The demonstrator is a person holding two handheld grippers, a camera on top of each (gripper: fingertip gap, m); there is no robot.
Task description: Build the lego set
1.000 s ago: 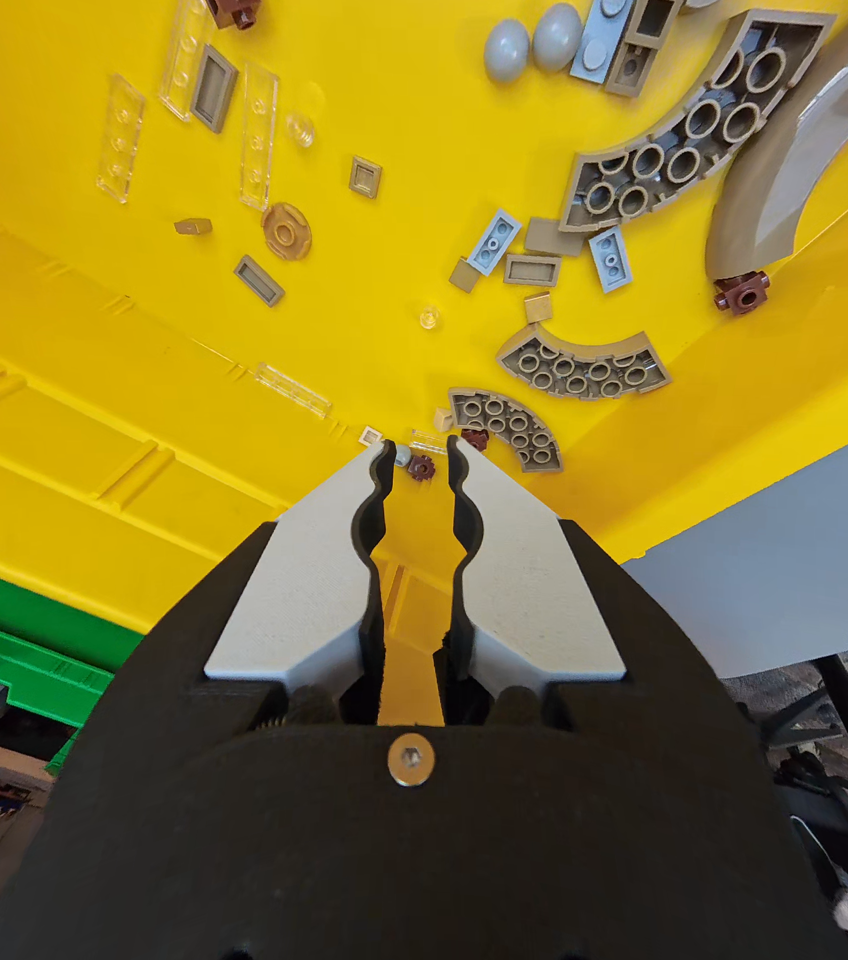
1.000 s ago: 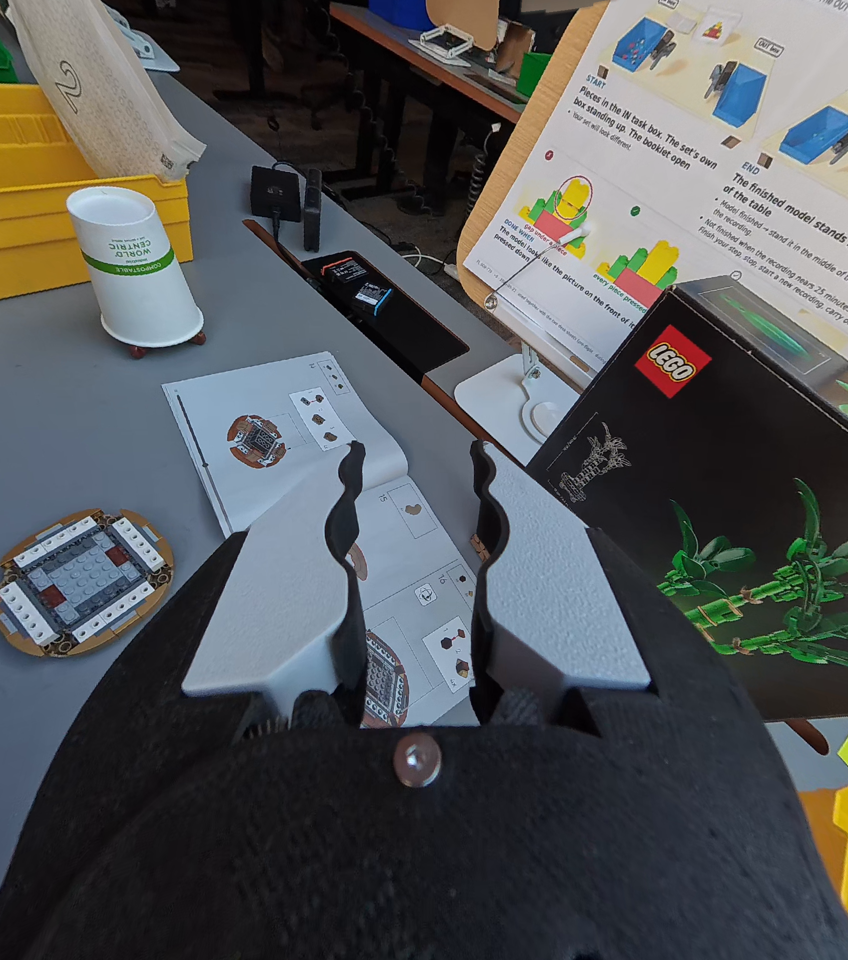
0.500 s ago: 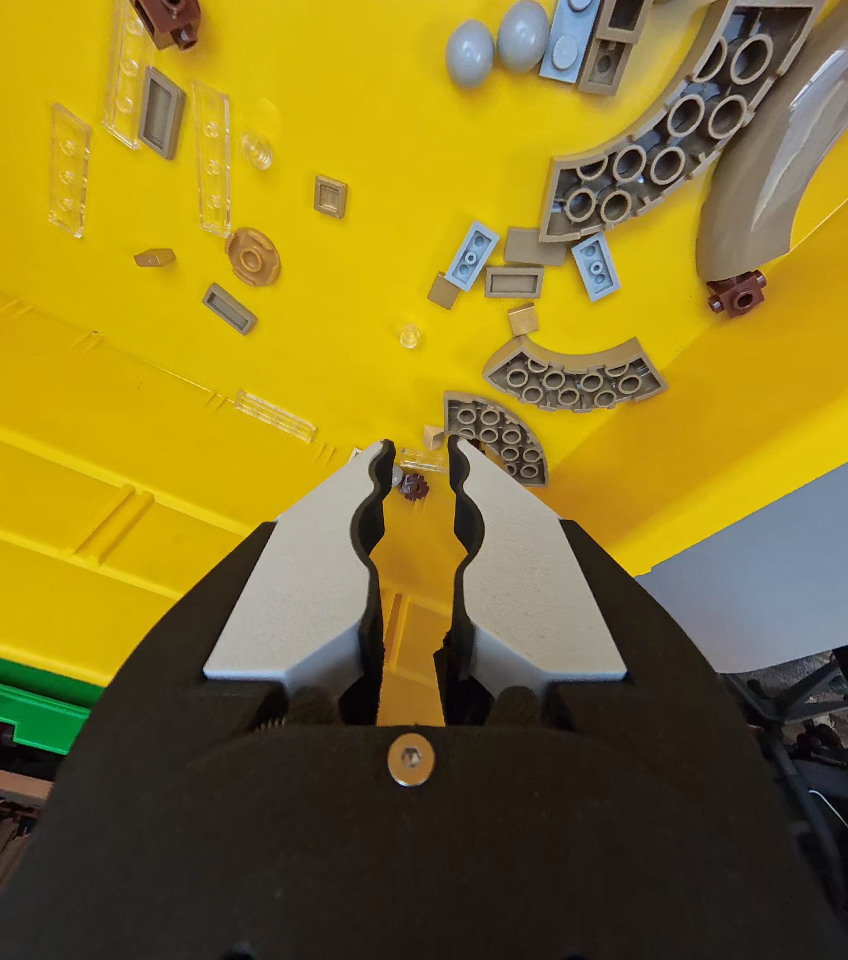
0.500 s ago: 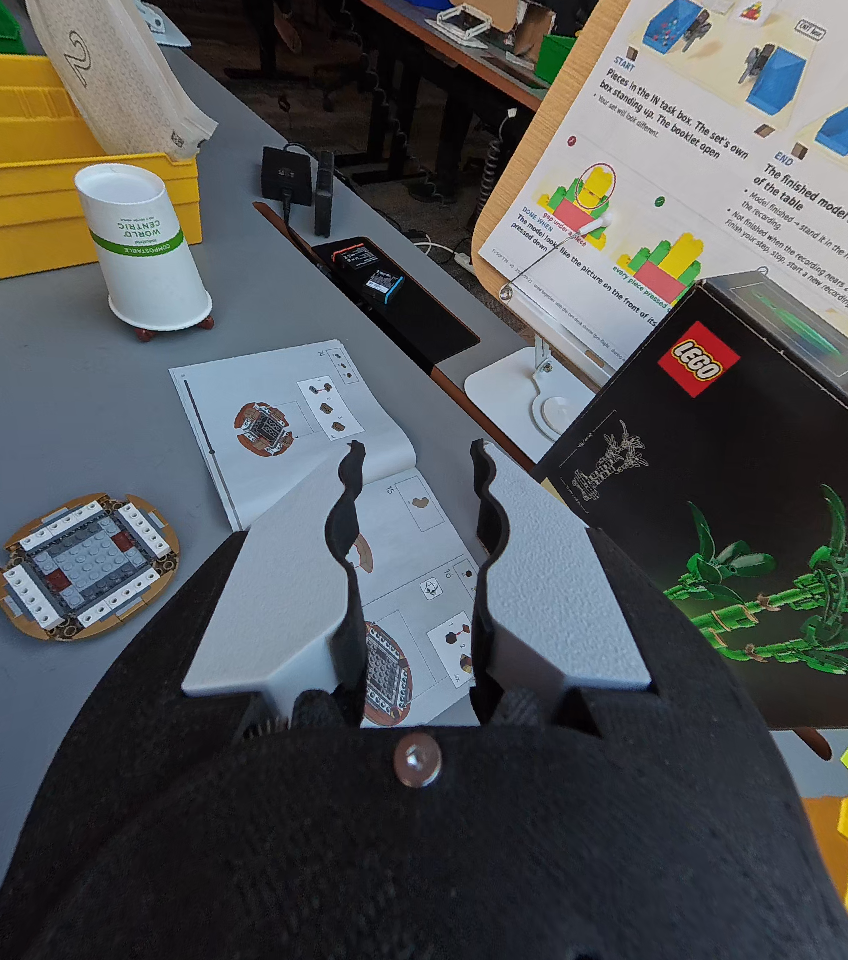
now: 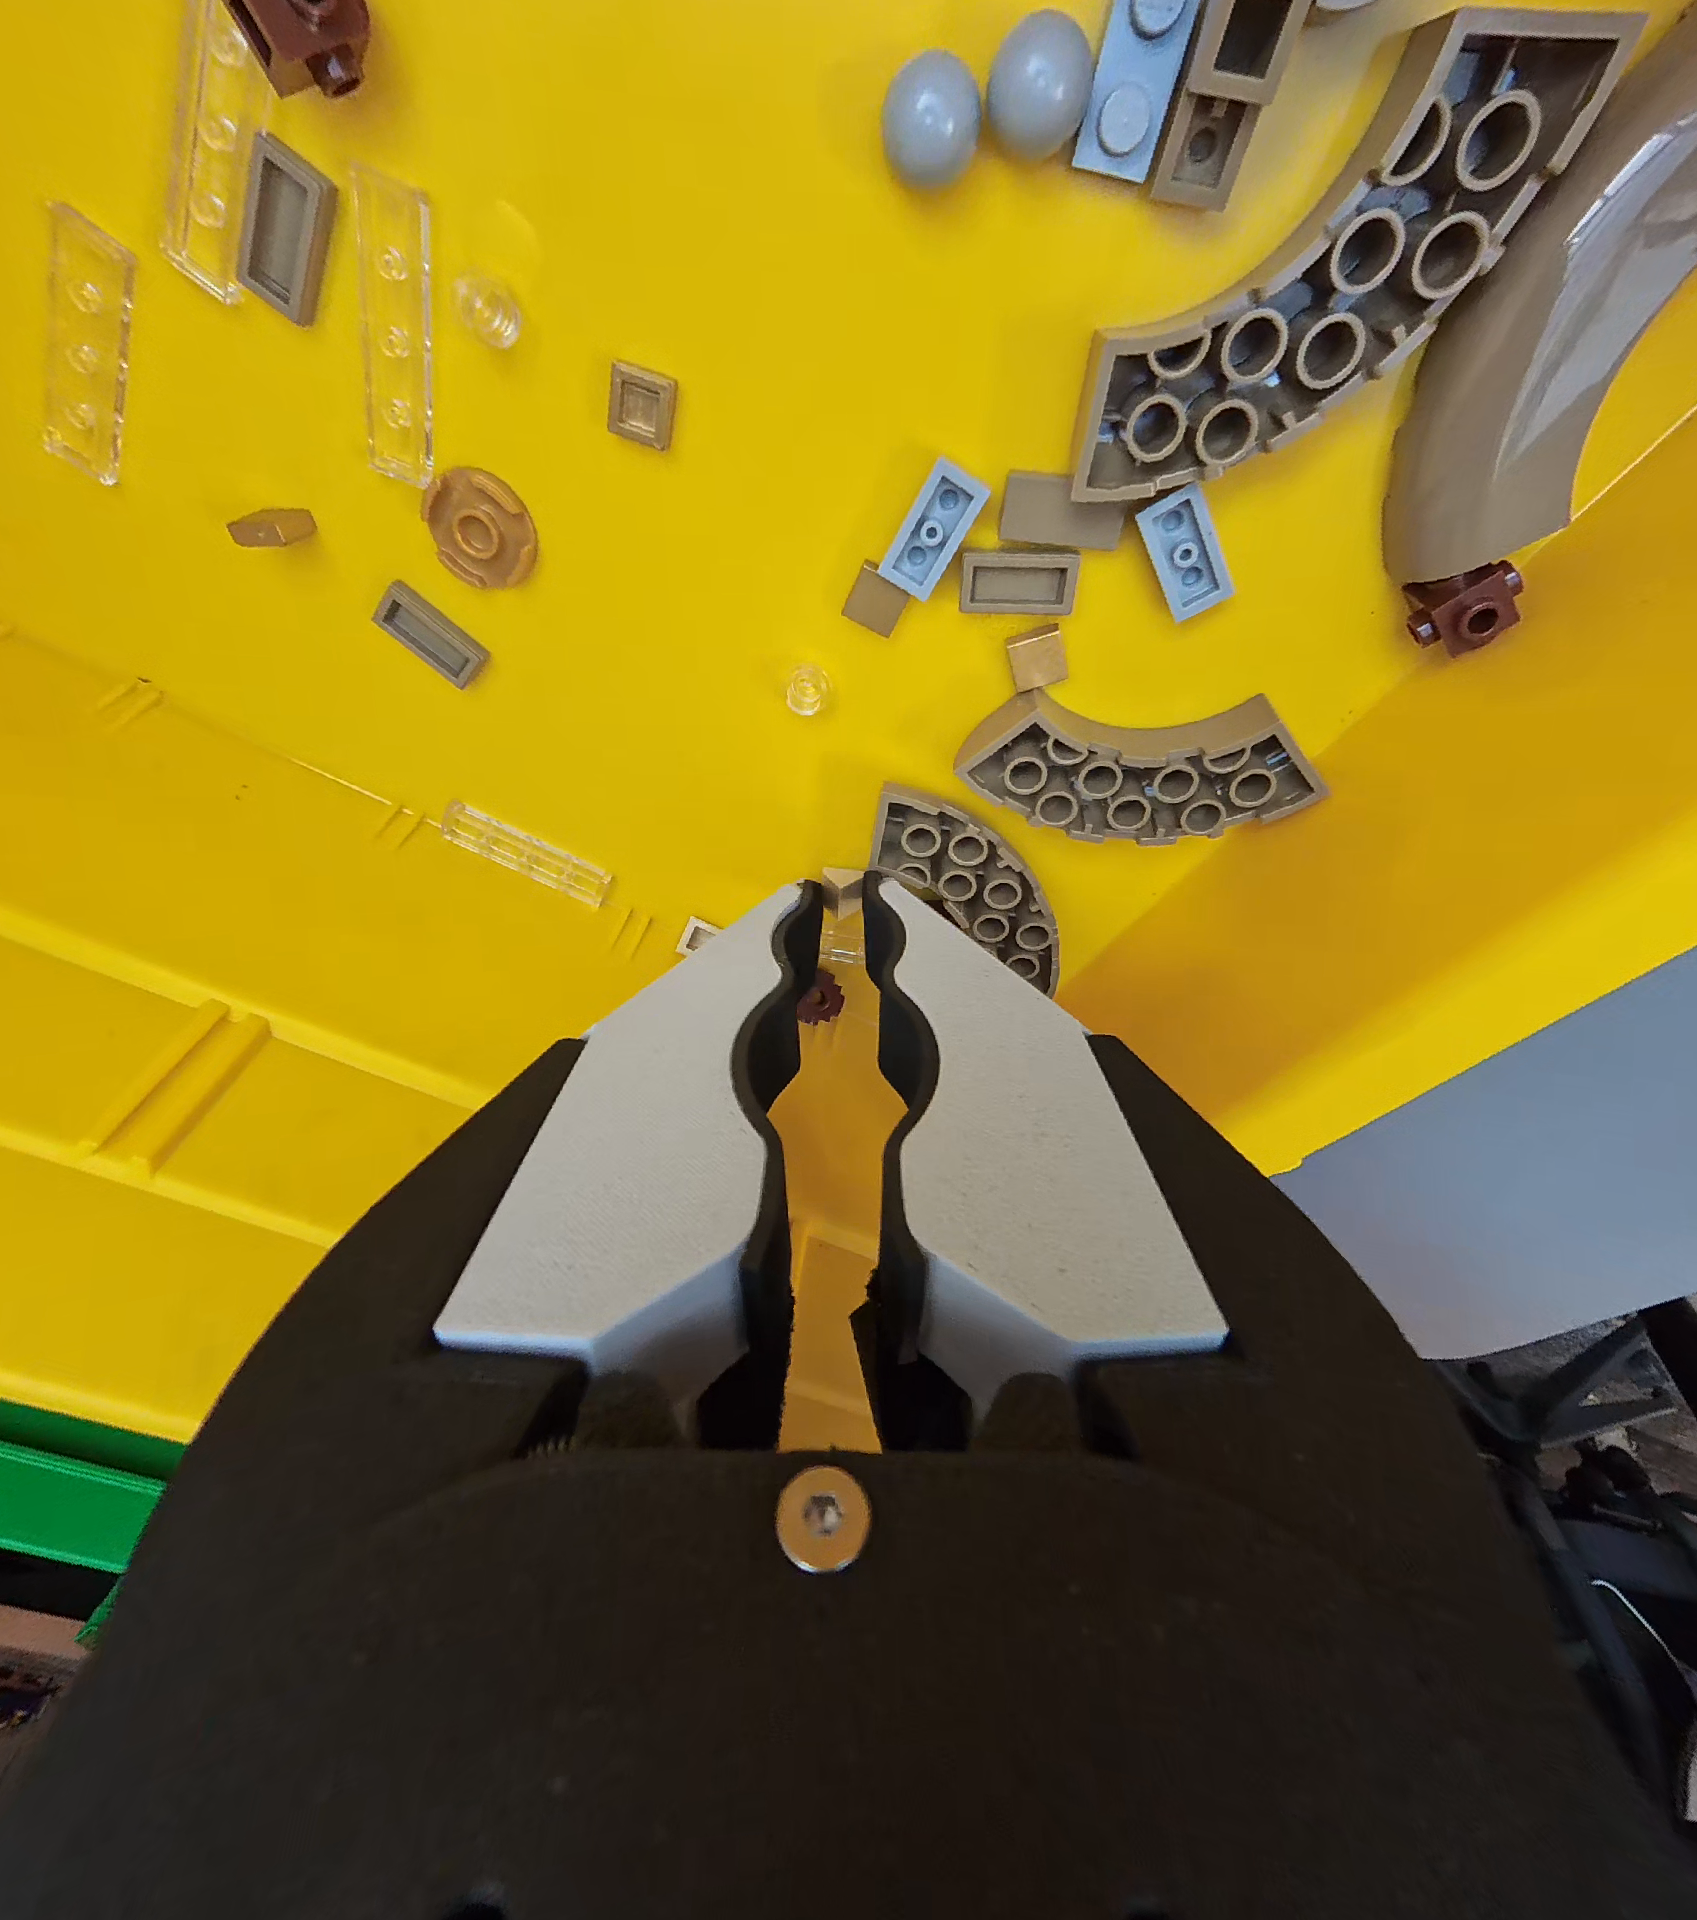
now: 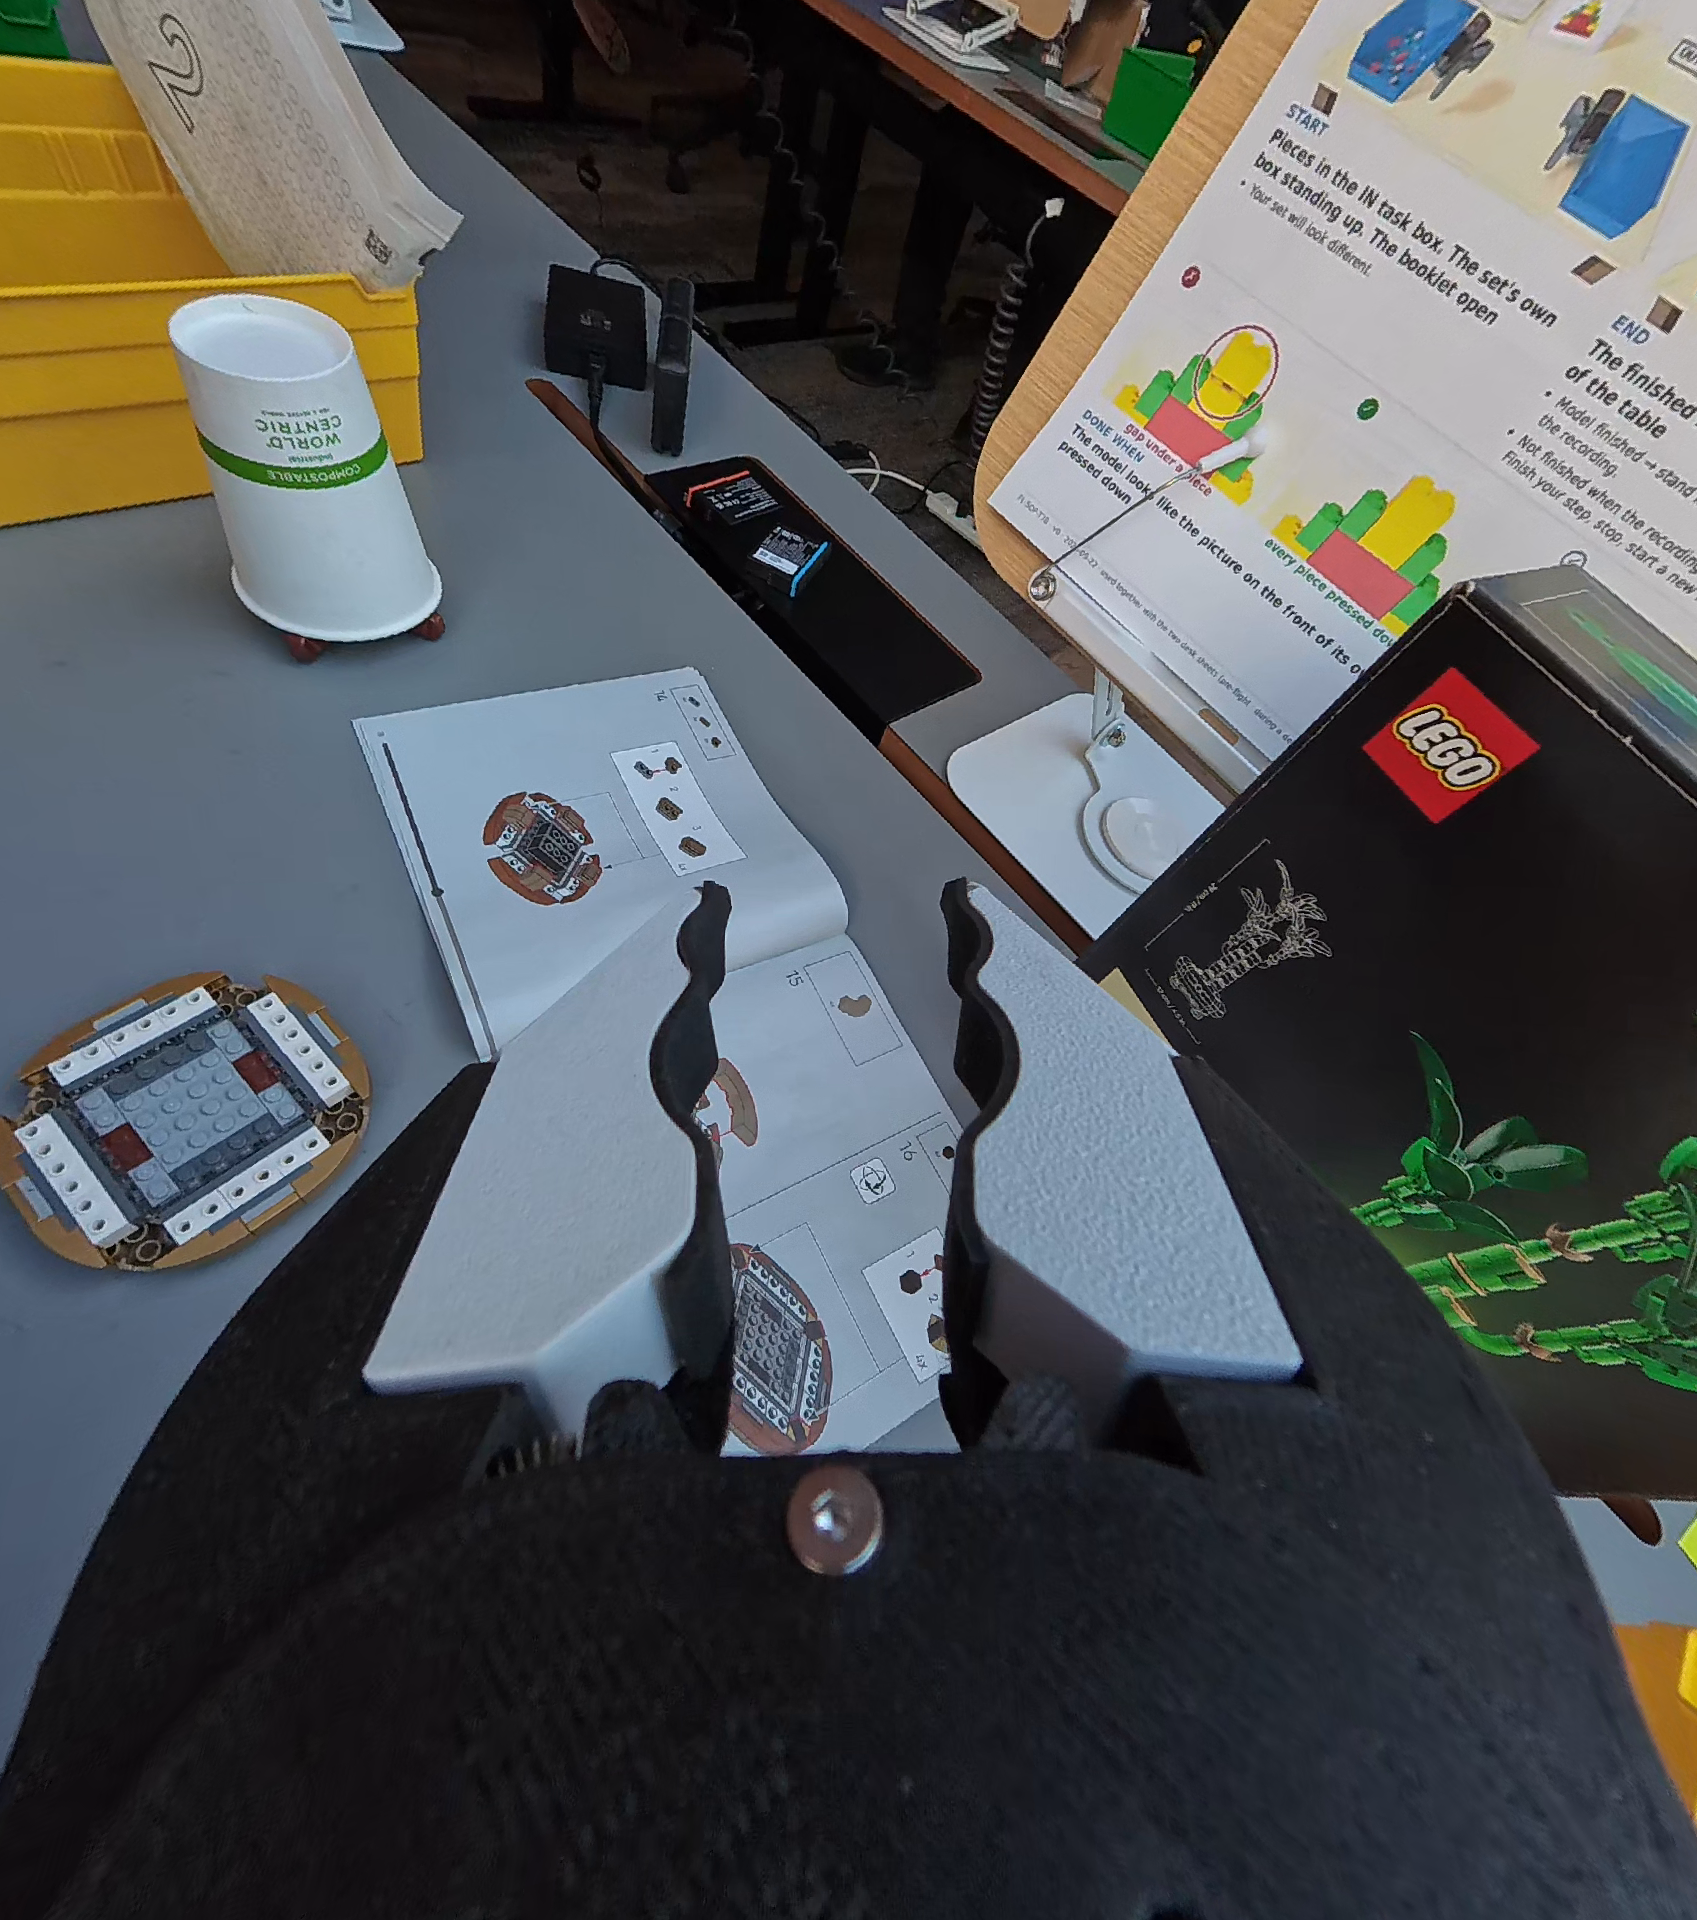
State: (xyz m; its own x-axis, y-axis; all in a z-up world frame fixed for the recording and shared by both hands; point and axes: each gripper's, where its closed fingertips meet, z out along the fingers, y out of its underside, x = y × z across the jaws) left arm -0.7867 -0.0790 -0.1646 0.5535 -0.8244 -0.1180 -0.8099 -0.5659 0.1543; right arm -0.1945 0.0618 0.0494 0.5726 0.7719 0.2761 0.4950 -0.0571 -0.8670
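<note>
Yellow bin [image 5: 200, 1039]: loose tan, grey, clear bricks held. Black set box [image 6: 1446, 1091]: red logo patch, writing withheld. Open booklet [image 6: 563, 790]; partial oval build [image 6: 179, 1122] lies left. Right gripper [image 6: 828, 904]: wide, empty. Left gripper [image 5: 839, 899]: narrowly parted astride small brown piece [image 5: 820, 1000].

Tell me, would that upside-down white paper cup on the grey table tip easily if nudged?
Probably not easily: the paper cup stands on its wide rim. It looks light, so a nudge would likely slide it. Small brown pieces under the rim may make it wobble.

I see both views bright and sharp, straight lines bowing at the edges; glare streaks the curved tan brick [image 5: 1592, 312].
</note>
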